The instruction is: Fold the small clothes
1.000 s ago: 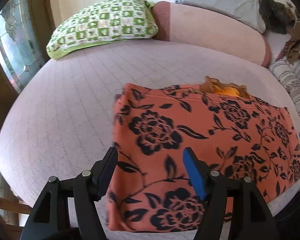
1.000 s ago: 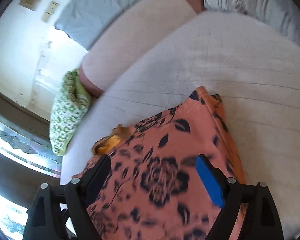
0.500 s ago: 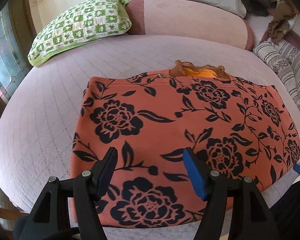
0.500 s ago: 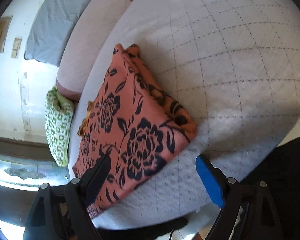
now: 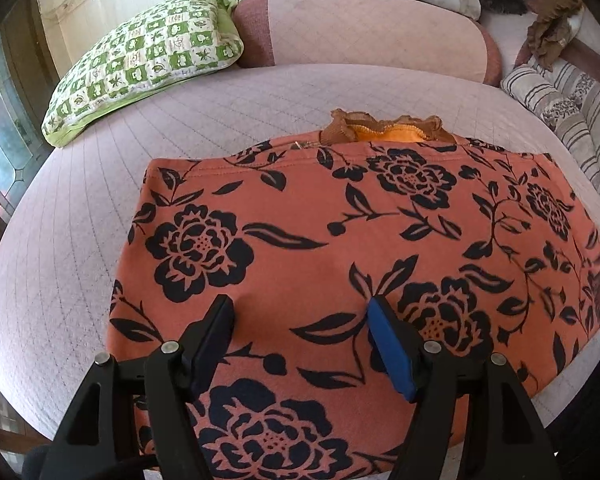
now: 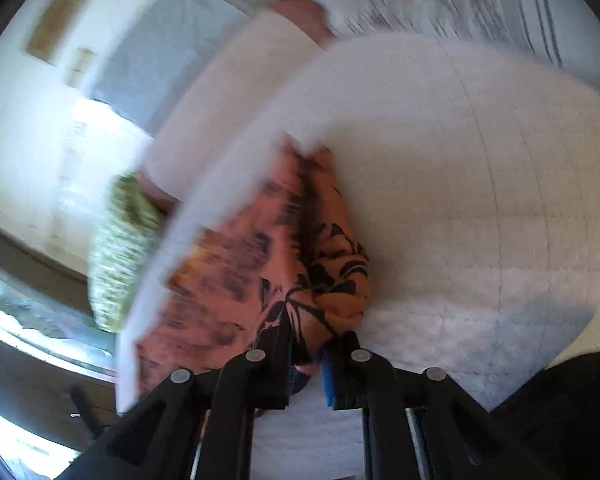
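One floral garment (image 5: pixel 340 248), two grippers: right gripper (image 6: pixel 306 344) closing on its corner.

1. The left wrist view looks steeply down, close over the near edge of the floral garment (image 5: pixel 340 240), facing the green checked pillow (image 5: pixel 148 56) beyond it.
2. The right wrist view, blurred, sits low at the garment's corner (image 6: pixel 320 280), tilted.
3. Both views share garment, quilted bed cover (image 5: pixel 60 240) and pillow.
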Motion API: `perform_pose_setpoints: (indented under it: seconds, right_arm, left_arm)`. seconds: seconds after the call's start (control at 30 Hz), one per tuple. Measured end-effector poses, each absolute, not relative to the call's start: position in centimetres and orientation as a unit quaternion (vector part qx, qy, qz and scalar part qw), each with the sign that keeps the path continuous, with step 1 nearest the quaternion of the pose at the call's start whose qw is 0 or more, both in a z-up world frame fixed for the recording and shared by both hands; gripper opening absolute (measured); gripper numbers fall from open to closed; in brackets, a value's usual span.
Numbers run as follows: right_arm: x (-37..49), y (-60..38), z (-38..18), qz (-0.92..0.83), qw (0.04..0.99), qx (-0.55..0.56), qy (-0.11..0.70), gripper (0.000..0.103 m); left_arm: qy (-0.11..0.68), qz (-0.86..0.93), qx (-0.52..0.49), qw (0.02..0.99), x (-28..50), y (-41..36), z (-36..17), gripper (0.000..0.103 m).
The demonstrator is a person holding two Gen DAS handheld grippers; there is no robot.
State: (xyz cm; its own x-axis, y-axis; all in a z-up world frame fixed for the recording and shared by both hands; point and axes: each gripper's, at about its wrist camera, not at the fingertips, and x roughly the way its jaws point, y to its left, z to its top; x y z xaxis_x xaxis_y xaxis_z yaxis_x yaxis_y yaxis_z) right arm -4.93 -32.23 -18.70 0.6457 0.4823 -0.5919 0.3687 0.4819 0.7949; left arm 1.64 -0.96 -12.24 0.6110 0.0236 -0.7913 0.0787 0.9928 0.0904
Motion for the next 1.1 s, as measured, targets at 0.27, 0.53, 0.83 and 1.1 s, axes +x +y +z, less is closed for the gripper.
perform_pose_setpoints:
  seconds: [0.27, 0.53, 0.83, 1.1]
  right_arm:
    - [-5.0, -32.8, -16.4, 0.065, 0.766, 0.535, 0.350, 0.086]
    - [-3.5, -32.9, -15.2, 0.066, 0.785, 0.517, 0.335, 0.084]
    - [-3.0, -33.0, -16.3, 0.047, 0.788, 0.499, 0.358, 0.077]
    - [-2.7, -33.1, -16.2, 0.038, 0.788, 0.493, 0.367, 0.076]
  left_arm:
    - [0.419, -0.024, 0.073, 0.905, 2.0, -3.2, -10.0, 0.070]
    - [0.419, -0.034, 0.069, 0.905, 2.3, -4.1, -9.1, 0.070]
    - [0.428, -0.030, 0.059, 0.901, 3.1, -4.1, -9.7, 0.071]
    - [0.453, -0.026, 0.061, 0.889, 3.9, -4.6, -11.8, 0.072]
